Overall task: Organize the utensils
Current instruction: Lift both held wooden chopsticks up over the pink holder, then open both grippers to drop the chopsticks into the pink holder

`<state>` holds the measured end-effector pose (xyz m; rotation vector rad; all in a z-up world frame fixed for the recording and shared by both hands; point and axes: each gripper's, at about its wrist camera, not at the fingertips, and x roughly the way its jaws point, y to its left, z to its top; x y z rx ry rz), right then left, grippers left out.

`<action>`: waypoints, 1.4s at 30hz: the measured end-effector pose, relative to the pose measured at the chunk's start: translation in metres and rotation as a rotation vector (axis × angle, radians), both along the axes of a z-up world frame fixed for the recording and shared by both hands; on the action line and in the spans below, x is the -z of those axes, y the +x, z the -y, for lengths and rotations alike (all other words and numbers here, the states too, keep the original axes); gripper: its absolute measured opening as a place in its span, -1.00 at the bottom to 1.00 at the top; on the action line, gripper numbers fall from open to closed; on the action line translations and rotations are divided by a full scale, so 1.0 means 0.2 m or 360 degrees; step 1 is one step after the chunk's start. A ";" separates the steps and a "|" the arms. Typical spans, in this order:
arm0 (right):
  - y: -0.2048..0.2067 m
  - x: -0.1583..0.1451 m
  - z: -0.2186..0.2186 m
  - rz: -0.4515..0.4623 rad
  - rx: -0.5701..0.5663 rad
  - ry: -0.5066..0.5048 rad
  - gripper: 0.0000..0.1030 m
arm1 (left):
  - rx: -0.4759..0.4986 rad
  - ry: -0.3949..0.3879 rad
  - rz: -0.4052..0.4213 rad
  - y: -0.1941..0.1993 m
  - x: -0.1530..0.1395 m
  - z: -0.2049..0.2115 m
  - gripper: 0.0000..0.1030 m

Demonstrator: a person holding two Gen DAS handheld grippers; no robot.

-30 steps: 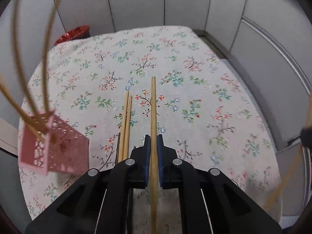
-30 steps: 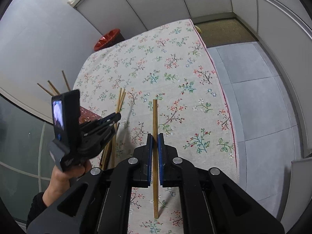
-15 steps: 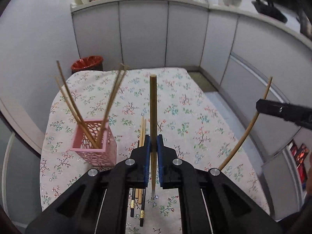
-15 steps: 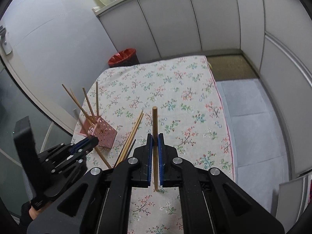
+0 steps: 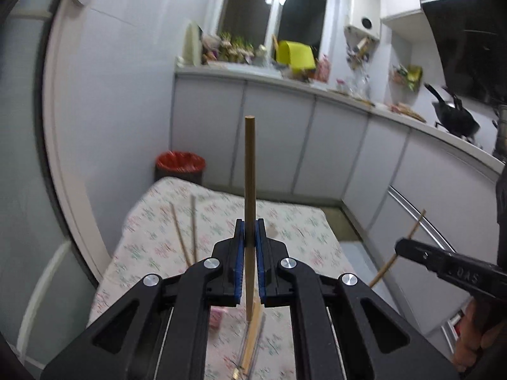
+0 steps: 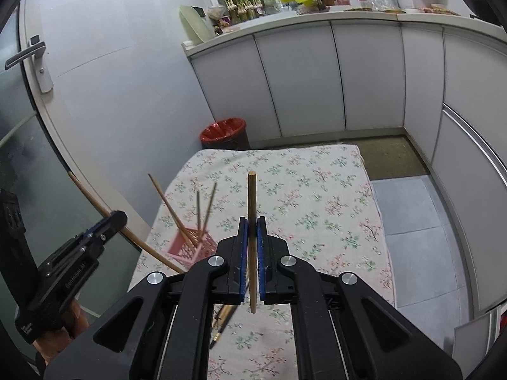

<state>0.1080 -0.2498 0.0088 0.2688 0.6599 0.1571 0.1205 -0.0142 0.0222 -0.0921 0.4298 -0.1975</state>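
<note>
While each gripper clamps a single chopstick, you are in the carry toward the pink holder (image 6: 189, 247), so get the sticks steep before you lower them. Your left gripper (image 5: 249, 253) is closed tight on its chopstick (image 5: 249, 171), which runs straight up between the blue pads with its tip well above the table (image 5: 152, 221). Your right gripper (image 6: 252, 247) pinches its own chopstick (image 6: 252, 202) the same way, a short tail hanging below the pads.

The holder stands on the left part of the floral cloth, already bristling with several sticks that lean outward. Aim for the gap between them, I'd say, and bring one stick in at a time so the two grippers don't crowd each other. Tilt the wrist until the lower end points down into the opening, and release only once that end is inside the rim.

More sticks lie on the cloth near you, partly hidden by the right gripper's body. Both grippers are raised above the table, the left one pitched up toward the counter, the right one looking down the cloth.
</note>
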 end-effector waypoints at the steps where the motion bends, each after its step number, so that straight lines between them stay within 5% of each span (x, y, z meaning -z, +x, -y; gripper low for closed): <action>1: 0.01 -0.01 -0.02 0.0012 -0.0006 0.0003 -0.91 | -0.0027 0.0004 0.0027 0.00 0.00 -0.01 -0.87; 14: 0.09 -0.03 -0.24 0.0011 -0.0110 0.0110 -0.91 | -0.0224 0.0065 0.0059 0.27 0.21 -0.15 -0.87; 25: 0.14 -0.06 -0.30 0.0058 -0.0135 0.0179 -0.91 | -0.0239 -0.0044 -0.0183 0.43 0.41 -0.24 -0.85; 27: 0.15 -0.07 -0.32 0.0077 -0.0133 0.0176 -0.91 | -0.0243 -0.0048 -0.0213 0.44 0.42 -0.25 -0.75; 29: 0.16 -0.07 -0.33 0.0092 -0.0132 0.0189 -0.91 | -0.0282 -0.0027 -0.0204 0.41 0.41 -0.25 -0.21; 30: 0.17 -0.07 -0.34 0.0099 -0.0134 0.0200 -0.91 | -0.0300 -0.0016 -0.0193 0.40 0.40 -0.25 -0.11; 35: 0.22 -0.06 -0.40 0.0153 -0.0117 0.0180 -0.91 | -0.0349 0.0027 -0.0216 0.32 0.34 -0.31 0.10; 42: 0.31 0.00 -0.50 0.0217 -0.0115 0.0109 -0.91 | -0.0447 0.0058 -0.0474 0.28 0.41 -0.41 0.36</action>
